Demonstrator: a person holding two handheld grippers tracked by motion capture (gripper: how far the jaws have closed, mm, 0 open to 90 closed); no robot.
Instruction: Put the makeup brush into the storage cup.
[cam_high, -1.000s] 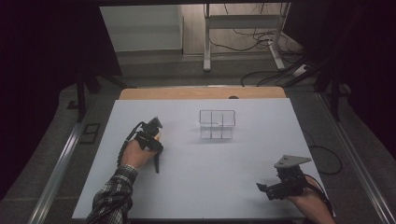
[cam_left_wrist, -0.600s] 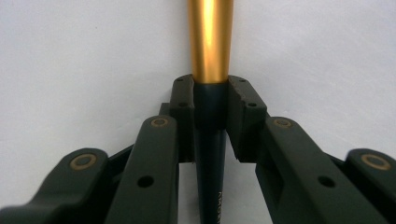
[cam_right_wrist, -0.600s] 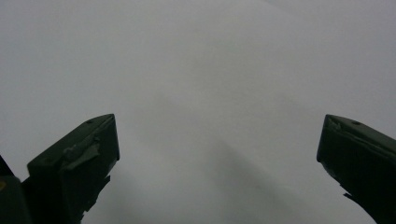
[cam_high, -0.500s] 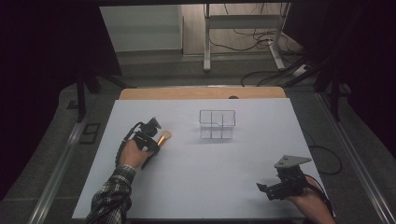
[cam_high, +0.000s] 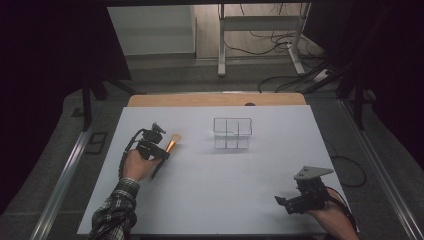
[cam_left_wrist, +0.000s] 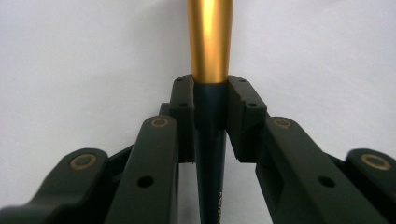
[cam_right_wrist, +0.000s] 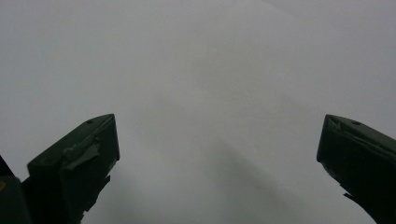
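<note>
Forearm in a plaid sleeve (cam_high: 116, 215) comes up from the near edge on the left, wrist bent a bit so the left hand (cam_high: 136, 164) sits over the white table (cam_high: 210, 190). Left gripper (cam_high: 161, 156) is in that hand, w/ its cable looping round the outer side. Its jaws are clamped on a makeup brush (cam_high: 168, 150): in the left gripper view the black pads (cam_left_wrist: 183, 100) press both sides of the dark handle (cam_left_wrist: 210, 140), right where it meets the gold ferrule (cam_left_wrist: 210, 39). Ferrule runs straight on past the jaw tips; dark handle runs back betw. the jaws toward the hand. From the high view the brush lies slanted, bristle end pointing away from the person and toward the organizer, tail end toward the near edge. Can't tell if the tail touches the table.

Right hand (cam_high: 330, 217) is at the near right corner, low by the table edge. Right gripper (cam_high: 287, 204) points toward the left gripper's side, grey three-cornered plate (cam_high: 312, 173) on top. Its jaws stand wide apart, w/ bare table betw. them in the right gripper view, nothing held.

Farther out, beyond both grippers, is a clear organizer (cam_high: 232, 133) w/ compartments. It's nearer the left gripper, well apart from the right one, just beyond the brush's bristle end but not touching it.
</note>
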